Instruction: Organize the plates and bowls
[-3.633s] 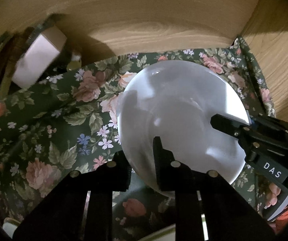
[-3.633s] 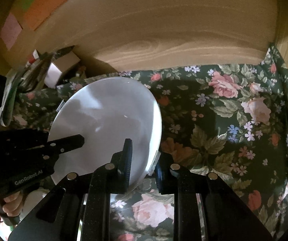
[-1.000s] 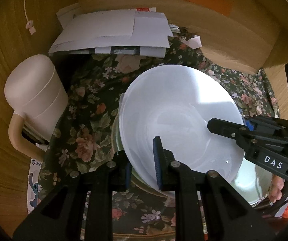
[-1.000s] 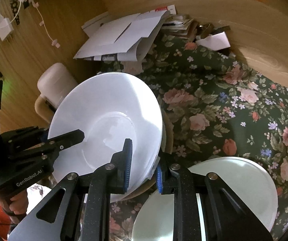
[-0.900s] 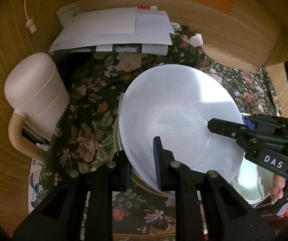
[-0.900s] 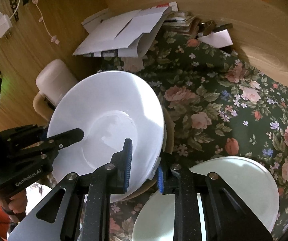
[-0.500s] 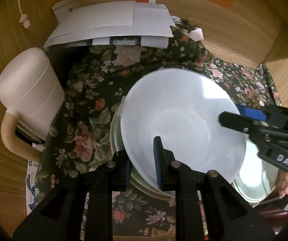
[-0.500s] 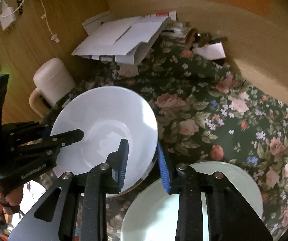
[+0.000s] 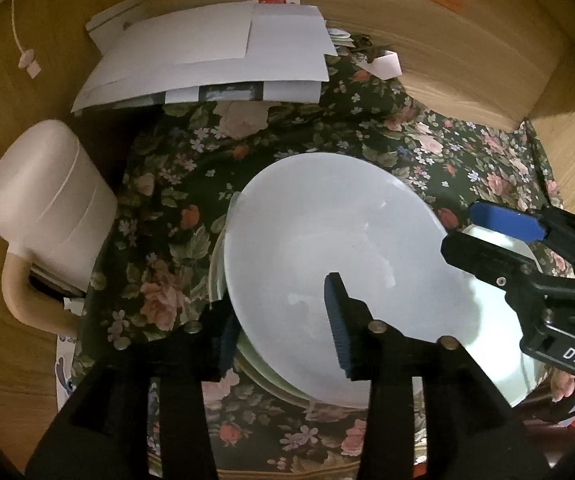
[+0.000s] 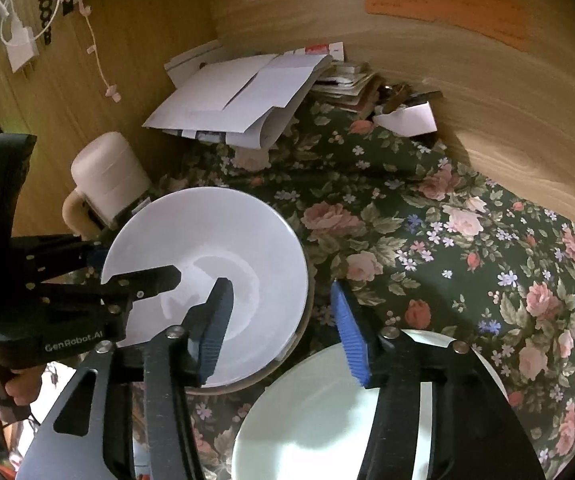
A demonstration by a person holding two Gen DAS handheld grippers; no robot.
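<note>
A white bowl [image 9: 339, 248] [image 10: 207, 268] rests on a stack of pale dishes on the floral cloth. My left gripper [image 9: 283, 320] is open, its fingers straddling the bowl's near rim. My right gripper [image 10: 283, 320] is open, its fingers on either side of the bowl's right rim. A pale green plate [image 10: 327, 412] [image 9: 499, 344] lies to the right of the stack, under the right gripper.
A cream lidded jug [image 9: 47, 216] [image 10: 107, 180] stands left of the stack. White papers [image 9: 211, 60] [image 10: 235, 96] are piled at the back. Wooden walls [image 10: 487, 92] enclose the floral cloth [image 10: 467, 240], which stretches to the right.
The two grippers carried the bowl left onto the stack of dishes. Both then opened and let go of its rim, the right first.
</note>
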